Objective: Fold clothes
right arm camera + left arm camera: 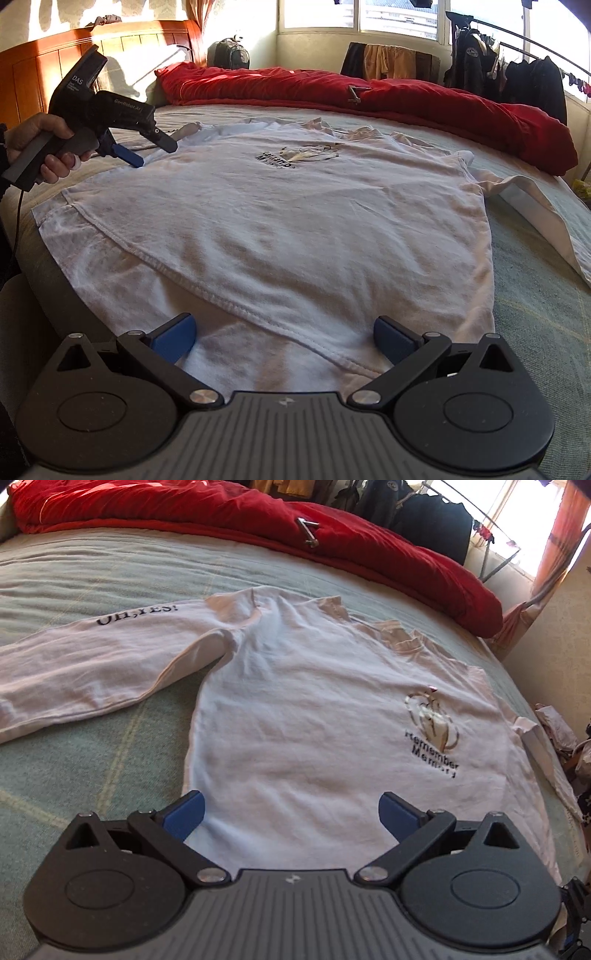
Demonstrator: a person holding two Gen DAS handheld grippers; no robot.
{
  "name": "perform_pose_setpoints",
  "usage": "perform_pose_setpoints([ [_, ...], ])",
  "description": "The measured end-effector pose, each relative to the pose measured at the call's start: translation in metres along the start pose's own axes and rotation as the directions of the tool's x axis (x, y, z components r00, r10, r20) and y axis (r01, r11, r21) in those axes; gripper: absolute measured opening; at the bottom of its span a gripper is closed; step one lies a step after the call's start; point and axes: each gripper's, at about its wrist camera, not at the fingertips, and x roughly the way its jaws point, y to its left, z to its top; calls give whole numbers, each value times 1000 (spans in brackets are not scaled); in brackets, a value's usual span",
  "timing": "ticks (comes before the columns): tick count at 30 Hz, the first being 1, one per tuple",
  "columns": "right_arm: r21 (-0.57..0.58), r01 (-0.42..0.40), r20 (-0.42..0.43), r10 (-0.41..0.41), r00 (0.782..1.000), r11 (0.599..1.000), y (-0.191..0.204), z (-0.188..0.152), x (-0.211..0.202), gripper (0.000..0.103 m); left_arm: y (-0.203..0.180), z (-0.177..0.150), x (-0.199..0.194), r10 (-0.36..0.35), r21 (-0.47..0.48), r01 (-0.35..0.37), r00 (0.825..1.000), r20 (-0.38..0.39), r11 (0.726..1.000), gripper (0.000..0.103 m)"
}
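A bed covered with a pale green checked blanket (110,746) fills both views, with a red quilt (229,513) bunched along the top of each frame and dark clothes hung on a rack (517,77) by the bright window at the upper right of the right wrist view. A white long-sleeved shirt (295,720) is spread flat on the blanket, front up, filling the middle of both frames. In the left wrist view its one sleeve (92,657), printed with dark letters, is stretched toward the left edge, and a printed logo (432,720) is seen at the right of centre. The left gripper (291,812) is held low at the bottom of its frame above the shirt body, its blue fingers (184,812) spread wide and nothing pinched between them. In the right wrist view the right gripper (284,338) is placed over the shirt's hem at the bottom centre, its fingers (173,338) likewise spread wide apart. At the upper left of that view the other gripper is seen in a hand (40,144), its blue fingertip near the shirt's far left edge.
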Motion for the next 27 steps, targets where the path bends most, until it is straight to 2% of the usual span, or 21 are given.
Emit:
perform_pose_setpoints([
  [2, 0, 3, -2, -3, 1000, 1000, 0, 0, 0, 103, 0, -9, -12, 1, 0, -1, 1000, 16, 1000, 100],
  [4, 2, 5, -2, -5, 1000, 1000, 1, 0, 1, 103, -9, -15, -28, 32, 8, -32, 999, 40, 999, 100],
  [5, 4, 7, -1, -7, 1000, 1000, 1, 1, 1, 103, -17, -19, -35, 16, 29, -18, 998, 57, 999, 100],
  [7, 7, 13, -3, -13, 1000, 1000, 2, 1, 2, 103, -38, -26, -46, -76, 96, 69, 995, 71, 993, 100],
  [10, 16, 23, -26, -23, 999, 1000, 3, 5, 0, 103, -71, -38, -45, -137, 204, 121, 988, 66, 971, 101],
  [12, 25, 28, -49, -26, 998, 999, 3, 8, -2, 103, -91, -46, -33, -106, 264, 90, 993, 48, 960, 101],
  [15, 40, 43, -73, -40, 997, 998, 0, 10, -8, 103, -96, -54, -15, -43, 245, 40, 999, 5, 969, 101],
  [19, 48, 58, -64, -55, 996, 997, -8, 20, -21, 103, -93, -74, -13, -12, 242, 3, 999, 38, 970, 101],
  [24, 26, 113, -17, -112, 994, 993, -21, 54, -11, 103, -87, -78, -16, -30, 196, 17, 998, 59, 980, 102],
  [27, 91, 131, -71, -125, 990, 987, -35, 63, 21, 103, -85, -77, -16, -39, 176, 28, 997, 60, 984, 102],
])
